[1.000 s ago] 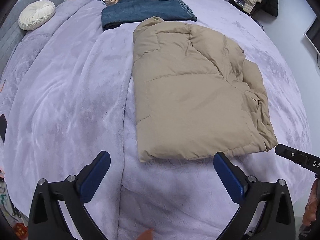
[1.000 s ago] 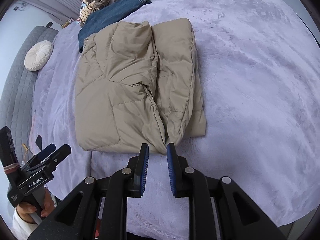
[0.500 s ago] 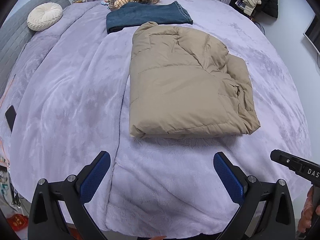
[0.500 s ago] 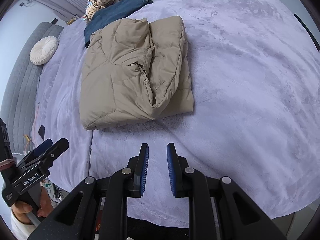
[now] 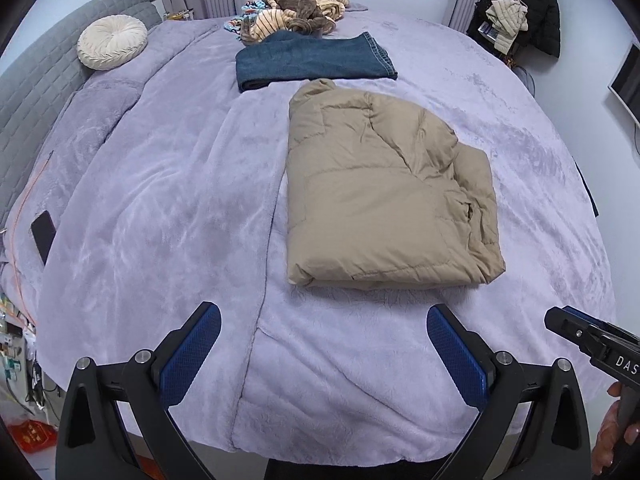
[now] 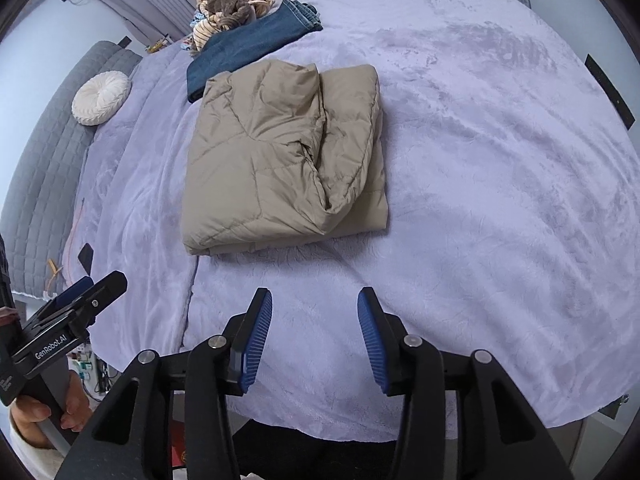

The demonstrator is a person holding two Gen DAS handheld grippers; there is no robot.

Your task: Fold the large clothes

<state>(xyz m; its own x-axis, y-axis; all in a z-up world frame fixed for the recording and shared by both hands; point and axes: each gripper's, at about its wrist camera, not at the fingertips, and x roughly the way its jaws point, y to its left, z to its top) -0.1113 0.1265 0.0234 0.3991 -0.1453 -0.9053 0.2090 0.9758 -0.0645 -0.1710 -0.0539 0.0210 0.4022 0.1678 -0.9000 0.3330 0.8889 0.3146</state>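
The tan quilted puffer jacket (image 5: 384, 196) lies folded into a compact, roughly rectangular bundle on the lavender plush bedspread (image 5: 160, 208), ahead of both claws and touching neither. The left gripper (image 5: 323, 354) hangs over the near edge of the bed with its blue-padded jaws spread wide and nothing between them; the jacket sits ahead and slightly right of it. The right gripper (image 6: 315, 340) is also parted, less widely, and empty, with the jacket ahead and a little to its left. This garment looks essentially done. Beyond it, farther from the claws, a folded dark blue denim piece (image 5: 312, 62) lies flat, and past that a rumpled heap of striped and brown clothes (image 5: 296, 10) probably still awaits folding. How many items that heap holds cannot be made out. The jacket's underside and tucked sleeves are hidden, and the right gripper is cut off at the edge of the left view.
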